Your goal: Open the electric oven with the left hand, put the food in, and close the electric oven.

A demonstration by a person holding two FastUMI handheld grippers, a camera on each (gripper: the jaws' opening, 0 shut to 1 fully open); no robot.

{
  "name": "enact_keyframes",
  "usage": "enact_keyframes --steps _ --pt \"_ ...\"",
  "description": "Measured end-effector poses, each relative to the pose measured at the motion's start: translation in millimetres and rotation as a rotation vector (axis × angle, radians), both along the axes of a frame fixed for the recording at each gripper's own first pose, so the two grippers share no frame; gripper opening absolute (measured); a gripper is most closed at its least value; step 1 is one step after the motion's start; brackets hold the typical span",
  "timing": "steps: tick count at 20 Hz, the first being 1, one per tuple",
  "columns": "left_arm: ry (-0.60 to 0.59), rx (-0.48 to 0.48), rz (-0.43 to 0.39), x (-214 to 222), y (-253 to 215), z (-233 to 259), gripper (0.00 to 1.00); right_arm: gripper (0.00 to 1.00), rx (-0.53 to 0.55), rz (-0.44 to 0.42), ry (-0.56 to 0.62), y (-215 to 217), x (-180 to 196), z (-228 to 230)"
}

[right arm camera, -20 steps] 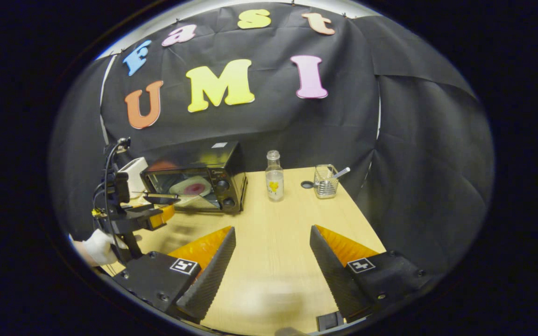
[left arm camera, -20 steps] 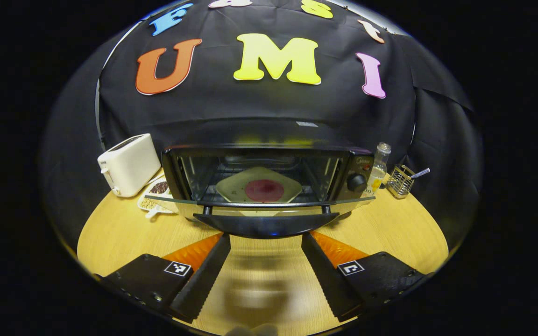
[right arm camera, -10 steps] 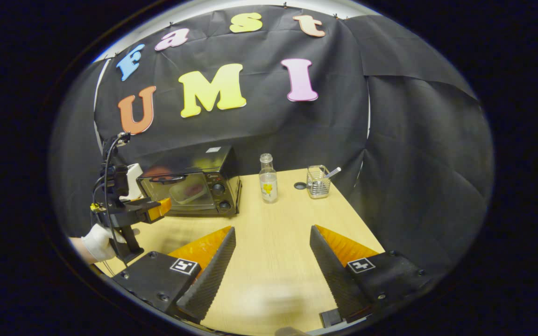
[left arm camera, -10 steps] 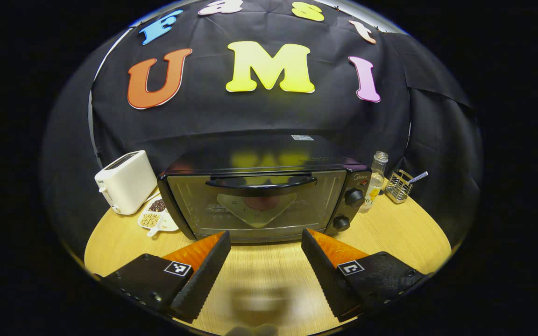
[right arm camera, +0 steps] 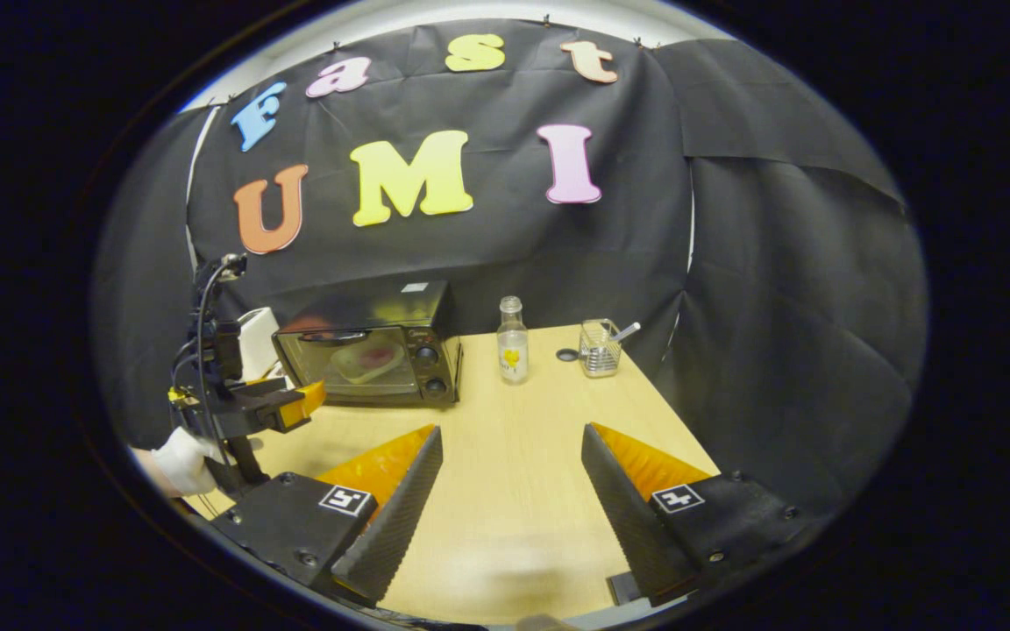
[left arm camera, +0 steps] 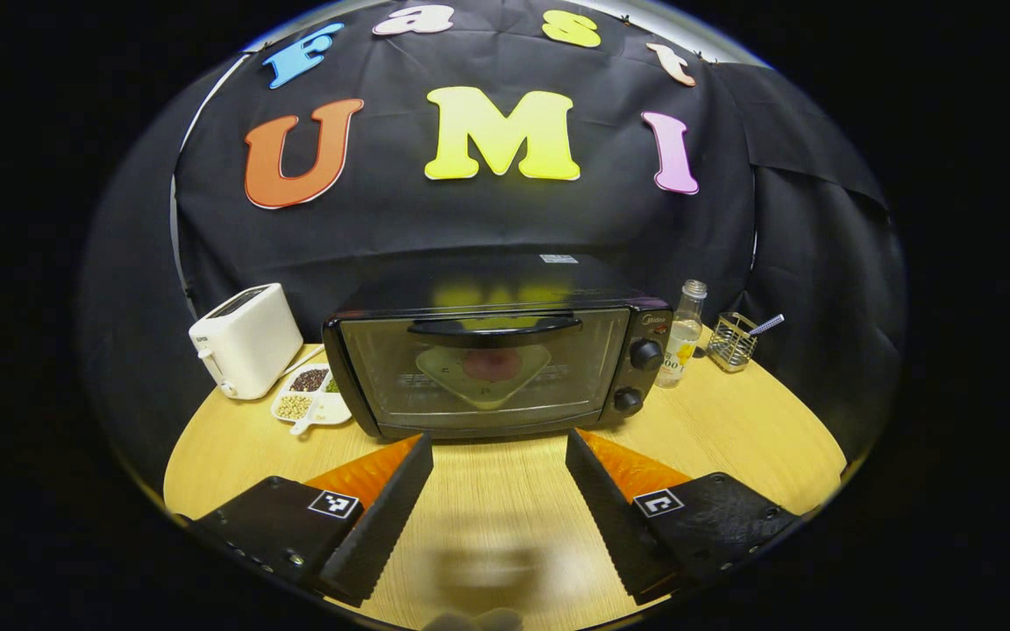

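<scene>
White toaster point(left arm camera: 245, 340), divided snack dish point(left arm camera: 312, 406), glass bottle point(left arm camera: 679, 335), wire holder point(left arm camera: 729, 341), wooden table point(left arm camera: 733, 429)

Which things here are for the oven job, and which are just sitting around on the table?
For the job:
black electric oven with glass door, shut
pale square plate with round red food, inside it
left gripper, open
right gripper, open

Just lying about:
white toaster
white divided dish of beans
clear glass bottle
wire basket holder
</scene>
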State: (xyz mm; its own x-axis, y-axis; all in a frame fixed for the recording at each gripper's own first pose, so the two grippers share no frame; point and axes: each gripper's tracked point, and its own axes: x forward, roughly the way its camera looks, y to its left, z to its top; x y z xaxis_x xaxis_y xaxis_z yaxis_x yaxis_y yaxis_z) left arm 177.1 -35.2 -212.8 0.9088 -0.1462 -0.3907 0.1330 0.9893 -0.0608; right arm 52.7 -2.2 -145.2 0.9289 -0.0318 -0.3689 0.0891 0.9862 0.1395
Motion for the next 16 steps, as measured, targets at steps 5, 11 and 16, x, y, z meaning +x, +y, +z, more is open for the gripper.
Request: enact_keyframes --steps 5,11,16 --pt "-0.037 0.022 0.017 -31.1 3.0 20.4 0.98 0.96 0.001 0.000 -0.039 -7.9 -21.0 15.0" --pt "-0.165 -0.009 0.050 -92.4 -8.1 96.9 0.98 0.96 -0.018 0.033 -0.144 -36.8 -48.9 56.6" --pt "-0.271 -0.014 0.101 -166.2 -22.3 158.5 0.97 0.96 -0.007 0.067 -0.246 -68.1 -94.4 92.4"
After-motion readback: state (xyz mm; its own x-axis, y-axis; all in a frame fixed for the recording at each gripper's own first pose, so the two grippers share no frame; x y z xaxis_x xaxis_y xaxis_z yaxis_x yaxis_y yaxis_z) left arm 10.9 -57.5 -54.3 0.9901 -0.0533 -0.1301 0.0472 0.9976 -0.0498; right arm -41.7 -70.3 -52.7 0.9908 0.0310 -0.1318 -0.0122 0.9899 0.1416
